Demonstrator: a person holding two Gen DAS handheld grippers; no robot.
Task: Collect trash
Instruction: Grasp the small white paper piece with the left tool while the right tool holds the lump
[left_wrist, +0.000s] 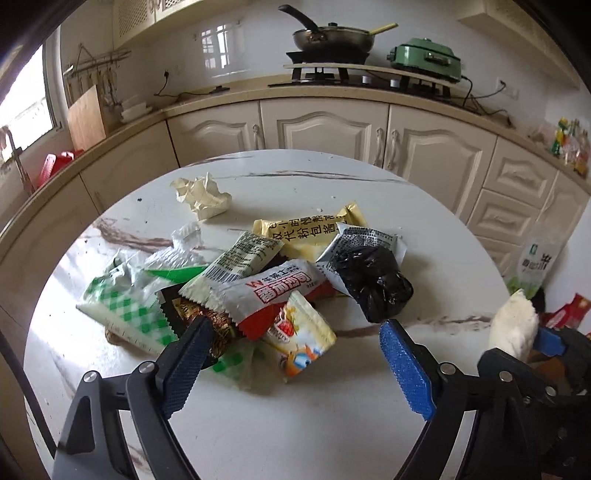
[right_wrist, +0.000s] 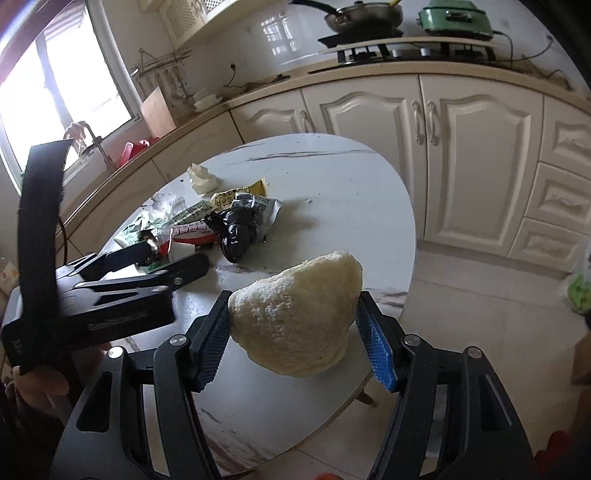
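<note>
Item: pale peel, rough and curved, clamped between the pads of my right claw, held above the near edge of the white table. Ahead and left of that claw lay the remaining litter: a heap of wrappers, a black knotted bag and a crumpled paper beyond them. My left claw stood wide open, empty, its tips at the near side of the heap. Step, as I judged: carrying the peel off. Next: a bin, none visible, then closing the left claw on a wrapper.
</note>
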